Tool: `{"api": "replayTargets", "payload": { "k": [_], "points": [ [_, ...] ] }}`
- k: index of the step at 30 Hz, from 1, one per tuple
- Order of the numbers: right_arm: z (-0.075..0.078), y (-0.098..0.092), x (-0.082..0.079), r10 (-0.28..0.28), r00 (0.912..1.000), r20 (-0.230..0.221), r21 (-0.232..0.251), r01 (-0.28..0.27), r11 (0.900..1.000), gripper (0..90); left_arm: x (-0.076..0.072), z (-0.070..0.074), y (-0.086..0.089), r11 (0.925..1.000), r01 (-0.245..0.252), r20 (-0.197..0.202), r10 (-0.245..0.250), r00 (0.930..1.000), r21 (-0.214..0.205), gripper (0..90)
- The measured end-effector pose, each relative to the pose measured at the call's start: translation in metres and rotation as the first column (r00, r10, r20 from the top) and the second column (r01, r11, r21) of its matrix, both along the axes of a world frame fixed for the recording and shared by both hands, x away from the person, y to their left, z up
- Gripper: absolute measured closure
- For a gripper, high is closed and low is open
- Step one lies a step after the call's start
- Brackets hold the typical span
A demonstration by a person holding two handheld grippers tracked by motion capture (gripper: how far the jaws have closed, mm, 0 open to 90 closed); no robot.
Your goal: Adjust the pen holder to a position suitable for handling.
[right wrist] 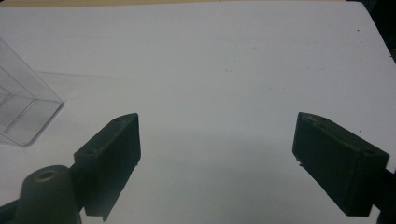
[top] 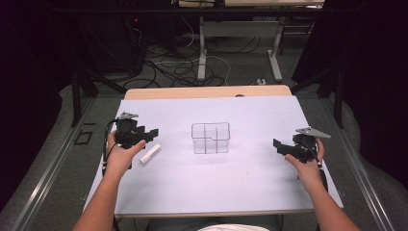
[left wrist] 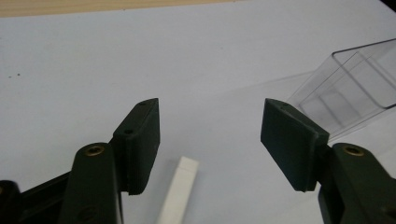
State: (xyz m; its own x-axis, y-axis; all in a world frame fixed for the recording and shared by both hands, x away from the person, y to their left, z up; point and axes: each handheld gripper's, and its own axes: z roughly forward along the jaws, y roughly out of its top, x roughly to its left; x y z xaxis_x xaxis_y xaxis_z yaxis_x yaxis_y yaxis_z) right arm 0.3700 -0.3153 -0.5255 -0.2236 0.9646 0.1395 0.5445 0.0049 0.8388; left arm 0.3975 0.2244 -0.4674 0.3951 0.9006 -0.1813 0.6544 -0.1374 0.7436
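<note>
A clear plastic box [top: 210, 138] with inner dividers stands upright mid-table; it also shows at the right edge [left wrist: 359, 84] of the left gripper view and at the left edge [right wrist: 21, 112] of the right gripper view. A small white stick [top: 150, 154] lies flat on the white table, left of the box. My left gripper [top: 152, 134] hovers just above and behind the stick, jaws open, and the stick [left wrist: 180, 191] lies below the gap, untouched. At the table's right side my right gripper [top: 278, 146] is held with jaws wide open and empty [right wrist: 217, 163].
The white tabletop [top: 211, 183] has a wooden strip [top: 207, 91] along its far edge. Beyond it are desk legs [top: 202, 48] and cables on the floor. Dark curtains close in both sides.
</note>
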Motion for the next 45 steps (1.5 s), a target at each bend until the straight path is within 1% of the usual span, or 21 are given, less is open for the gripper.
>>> {"api": "replayTargets", "payload": {
  "k": [2,5,7,9,10,12,15,17,19,20,21,23,28,32,34,37,38,40,41,43,45],
  "points": [
    [0.0,0.0,0.0,0.001,1.0,0.004,-0.003,-0.001,1.0,14.8,0.0,-0.005,0.007,0.9994,0.002,-0.011,-0.001,0.9999,0.036,34.2],
    [0.0,0.0,0.0,0.006,1.0,0.006,-0.007,-0.005,1.0,14.8,0.001,-0.009,0.011,0.9982,0.0,-0.016,0.001,0.9999,0.061,33.4],
    [0.0,0.0,0.0,0.007,1.0,0.005,-0.007,-0.007,1.0,14.8,0.002,-0.012,0.015,0.9957,0.008,-0.002,-0.008,1.0,0.092,32.7],
    [0.0,0.0,0.0,0.002,1.0,0.003,-0.005,-0.002,1.0,14.8,0.002,-0.015,0.019,0.9948,0.007,-0.002,-0.007,1.0,0.101,29.9],
    [0.0,0.0,0.0,0.003,1.0,0.0,-0.001,-0.003,1.0,14.8,0.002,-0.017,0.02,0.995,0.001,-0.018,0.001,0.9998,0.1,29.9],
    [-0.001,0.0,0.0,-0.001,1.0,-0.005,0.002,0.001,1.0,14.8,0.003,-0.02,0.022,0.9947,0.001,-0.021,0.001,0.9998,0.103,28.2],
    [-0.001,0.0,0.0,0.0,1.0,-0.006,0.002,0.0,1.0,14.8,0.004,-0.025,0.024,0.9952,-0.018,-0.058,0.024,0.998,0.096,26.8],
    [-0.001,0.0,0.0,0.003,1.0,-0.004,-0.002,-0.003,1.0,14.8,0.005,-0.029,0.025,0.9958,-0.013,-0.062,0.019,0.9979,0.09,24.4],
    [-0.001,0.0,0.0,0.003,1.0,-0.004,-0.002,-0.003,1.0,14.8,0.005,-0.03,0.026,0.9951,-0.007,-0.081,0.015,0.9966,0.099,23.8],
    [-0.001,0.0,0.0,0.001,1.0,-0.008,0.002,-0.001,1.0,14.8,0.005,-0.032,0.026,0.9943,-0.012,-0.073,0.02,0.9972,0.106,22.8],
    [-0.001,0.0,0.0,0.002,1.0,-0.008,0.001,-0.002,1.0,14.8,0.006,-0.033,0.027,0.9936,-0.009,-0.09,0.019,0.9958,0.112,21.6],
    [-0.001,0.0,0.0,0.005,0.9999,-0.009,0.001,-0.005,1.0,14.8,0.006,-0.035,0.027,0.9935,-0.013,-0.086,0.023,0.996,0.113,19.2],
    [-0.001,0.0,0.001,0.01,0.9999,-0.006,-0.003,-0.01,0.9999,14.8,0.007,-0.037,0.027,0.9952,-0.005,-0.102,0.015,0.9947,0.098,16.1],
    [-0.001,0.0,0.001,0.012,0.9999,-0.008,-0.006,-0.013,0.9999,14.8,0.007,-0.039,0.025,0.9921,0.014,-0.107,0.0,0.9942,0.125,16.7],
    [-0.001,0.0,0.001,0.013,0.9999,-0.008,-0.006,-0.013,0.9999,14.8,0.007,-0.04,0.024,0.9879,0.027,-0.107,-0.011,0.9942,0.153,17.6],
    [-0.001,0.0,0.001,0.013,0.9999,-0.008,-0.006,-0.013,0.9999,14.8,0.007,-0.042,0.023,0.9867,0.041,-0.111,-0.023,0.9936,0.157,18.5],
    [-0.001,0.0,0.001,0.014,0.9999,-0.008,-0.006,-0.014,0.9999,14.8,0.007,-0.043,0.022,0.9841,0.05,-0.109,-0.031,0.9935,0.17,18.5],
    [-0.001,0.0,0.001,0.015,0.9999,-0.006,-0.006,-0.015,0.9999,14.8,0.006,-0.045,0.02,0.9845,0.047,-0.112,-0.028,0.9934,0.169,19.3],
    [-0.001,0.0,0.001,0.015,0.9999,-0.007,-0.007,-0.015,0.9999,14.8,0.007,-0.045,0.02,0.9805,0.067,-0.122,-0.045,0.9915,0.185,20.3],
    [-0.001,0.0,0.001,0.016,0.9998,-0.007,-0.007,-0.016,0.9998,14.8,0.007,-0.047,0.018,0.9784,0.08,-0.136,-0.054,0.9892,0.191,21.3],
    [-0.001,0.0,0.001,0.017,0.9998,-0.008,-0.009,-0.017,0.9998,14.8,0.007,-0.05,0.016,0.9731,0.1,-0.15,-0.07,0.9862,0.208,24.1]
  ]
}}
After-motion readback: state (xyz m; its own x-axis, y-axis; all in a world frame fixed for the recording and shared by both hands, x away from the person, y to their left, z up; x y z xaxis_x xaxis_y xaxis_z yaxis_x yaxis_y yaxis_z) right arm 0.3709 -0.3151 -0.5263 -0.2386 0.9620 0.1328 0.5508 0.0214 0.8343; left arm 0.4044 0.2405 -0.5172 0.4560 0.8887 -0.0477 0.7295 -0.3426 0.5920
